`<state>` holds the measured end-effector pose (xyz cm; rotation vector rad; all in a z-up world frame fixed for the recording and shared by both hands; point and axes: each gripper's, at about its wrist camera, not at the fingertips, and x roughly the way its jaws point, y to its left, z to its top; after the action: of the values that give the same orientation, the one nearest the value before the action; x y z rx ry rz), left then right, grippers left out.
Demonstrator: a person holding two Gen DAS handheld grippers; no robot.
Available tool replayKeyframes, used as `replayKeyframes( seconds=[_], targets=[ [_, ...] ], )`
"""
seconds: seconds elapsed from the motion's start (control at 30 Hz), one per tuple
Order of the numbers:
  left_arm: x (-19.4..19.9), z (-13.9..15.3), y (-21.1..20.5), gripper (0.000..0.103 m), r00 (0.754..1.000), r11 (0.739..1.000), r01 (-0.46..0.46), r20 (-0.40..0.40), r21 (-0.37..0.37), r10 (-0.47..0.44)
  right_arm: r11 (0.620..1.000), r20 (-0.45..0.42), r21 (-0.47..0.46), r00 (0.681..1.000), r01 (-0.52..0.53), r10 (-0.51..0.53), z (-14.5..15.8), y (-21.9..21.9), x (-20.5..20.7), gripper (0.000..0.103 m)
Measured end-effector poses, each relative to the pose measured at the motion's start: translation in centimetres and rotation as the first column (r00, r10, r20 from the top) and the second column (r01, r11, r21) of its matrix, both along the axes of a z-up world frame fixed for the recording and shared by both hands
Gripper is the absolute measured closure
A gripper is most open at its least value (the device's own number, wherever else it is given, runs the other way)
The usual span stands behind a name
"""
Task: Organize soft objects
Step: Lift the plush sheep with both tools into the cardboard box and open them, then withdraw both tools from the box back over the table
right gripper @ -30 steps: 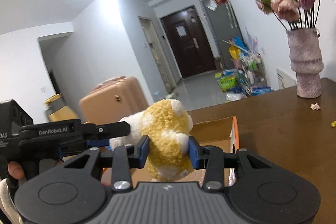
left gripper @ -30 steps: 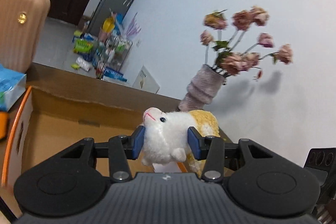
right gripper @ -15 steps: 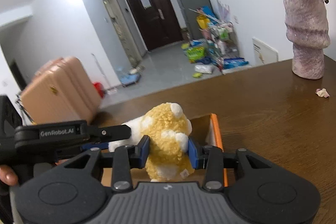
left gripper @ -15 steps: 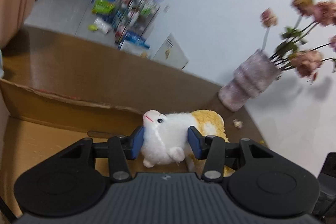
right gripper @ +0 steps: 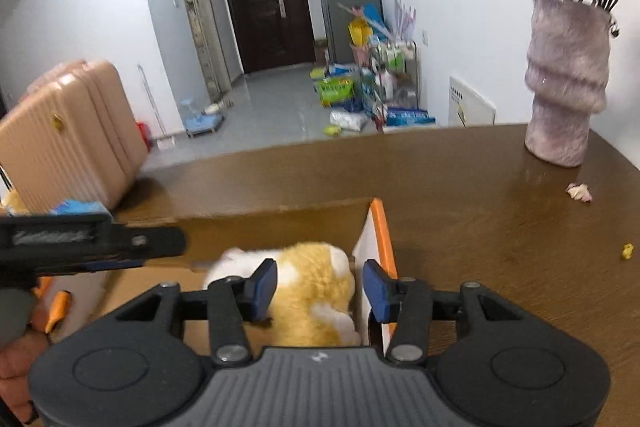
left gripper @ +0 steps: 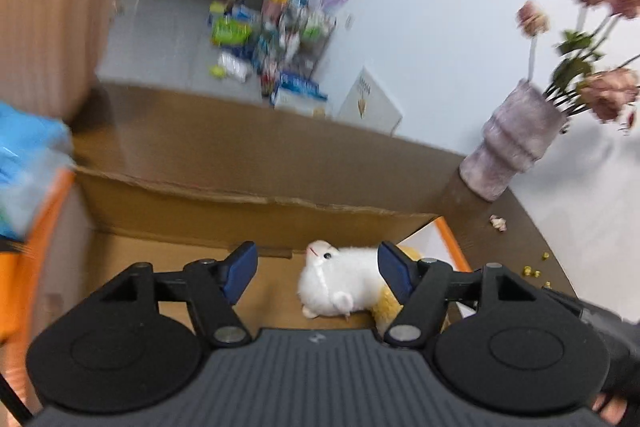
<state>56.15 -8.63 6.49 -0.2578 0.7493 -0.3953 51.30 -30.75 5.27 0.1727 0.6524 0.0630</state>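
Plush hamster [left gripper: 344,283] lies inside the cardboard box [left gripper: 224,211], both grippers' fingers spread and released: left gripper [left gripper: 316,269], right gripper [right gripper: 320,285]; vase [right gripper: 564,87] at two o'clock on tabletop [right gripper: 480,219]

My left wrist camera sits just behind my left gripper [left gripper: 318,271], looking along its fingers and down, close over the box [left gripper: 256,223], toward the far table edge and the white wall. My right wrist camera looks past my right gripper [right gripper: 320,287] from the box's orange side, also near, facing the hallway door [right gripper: 266,3]. Both views share the box, the plush [left gripper: 344,285] [right gripper: 308,287], the vase [left gripper: 516,151] [right gripper: 564,83] and the suitcase [left gripper: 48,19] [right gripper: 68,139].
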Motion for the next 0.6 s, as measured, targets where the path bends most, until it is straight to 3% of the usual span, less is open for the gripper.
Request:
replayKeyframes(
  seconds=[0.17,0.3,0.43,0.6],
  targets=[
    [-7.5,6.0,3.5,0.024,0.988,0.999,-0.026,0.154,0.034,0.02,0.999,0.106,-0.037,0.994,-0.021,0.025,4.6,0.0,-5.3,0.04],
    [-13.9,8.8,5.8,0.017,0.968,0.992,-0.063,0.248,0.107,0.035,0.998,0.18,-0.056,0.982,-0.041,0.05,7.9,0.1,-10.5,0.03],
    [-20.7,9.0,7.3,0.01,0.943,0.984,-0.086,0.331,0.156,0.03,0.996,0.268,-0.067,0.961,-0.06,0.076,9.8,-0.1,-16.3,0.025],
    [-30.3,6.7,9.1,0.005,0.914,0.984,-0.092,0.405,0.153,0.023,0.995,0.345,-0.063,0.934,-0.079,0.096,9.4,0.0,-24.3,0.015]
  ],
)
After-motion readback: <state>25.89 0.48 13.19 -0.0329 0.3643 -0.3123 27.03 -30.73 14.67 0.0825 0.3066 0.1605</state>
